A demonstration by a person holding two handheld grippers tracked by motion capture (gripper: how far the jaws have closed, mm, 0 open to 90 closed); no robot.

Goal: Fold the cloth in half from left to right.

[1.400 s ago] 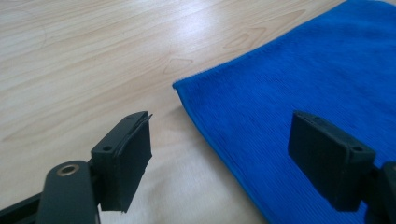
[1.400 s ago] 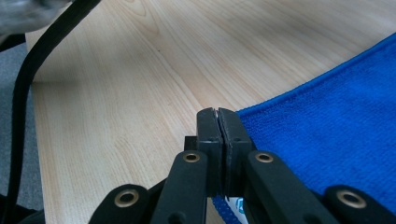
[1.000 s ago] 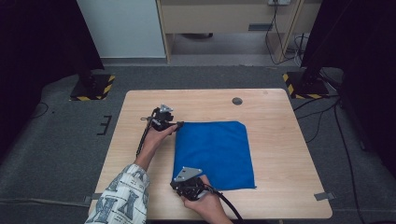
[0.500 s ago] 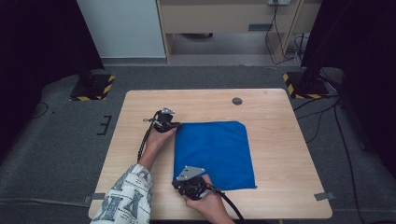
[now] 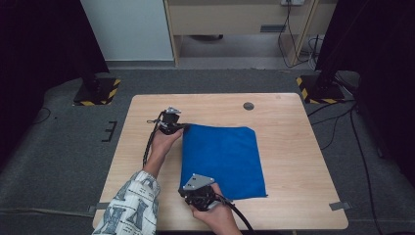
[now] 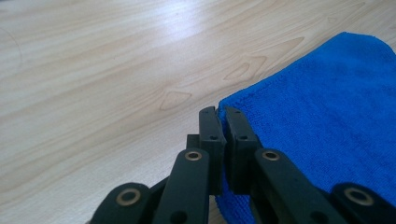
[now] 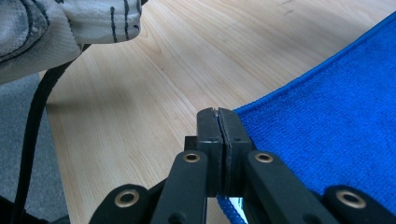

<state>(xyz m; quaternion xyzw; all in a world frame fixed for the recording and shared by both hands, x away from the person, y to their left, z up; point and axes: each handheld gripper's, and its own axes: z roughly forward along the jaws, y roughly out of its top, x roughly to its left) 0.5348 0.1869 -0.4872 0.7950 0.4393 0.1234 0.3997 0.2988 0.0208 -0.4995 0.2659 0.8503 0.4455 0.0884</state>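
Two corners of the blue cloth [image 5: 222, 161] are now pinched, one by each gripper. The cloth lies flat on the tabletop [image 5: 293, 147], roughly at its middle, folded into a neat rectangle. The left gripper [image 5: 182, 127] has just been closing: a second ago its fingers stood apart at the far-left corner, and now the left gripper view shows them clenched on that corner, with blue fabric caught between the pads [image 6: 239, 130] and running down behind them. The hand has also lifted slightly, though the corner looks barely raised off the wood. The right gripper [image 5: 188, 188] sits at the near-left corner, where it was a second ago; the right gripper view shows its fingers [image 7: 208, 135] pressed together with the cloth's hem coming out below them, so it grips the cloth too.

With both left-side corners held, the grasping step looks finished. The likely next move is to raise that edge and carry it across toward the right edge, folding the cloth over.
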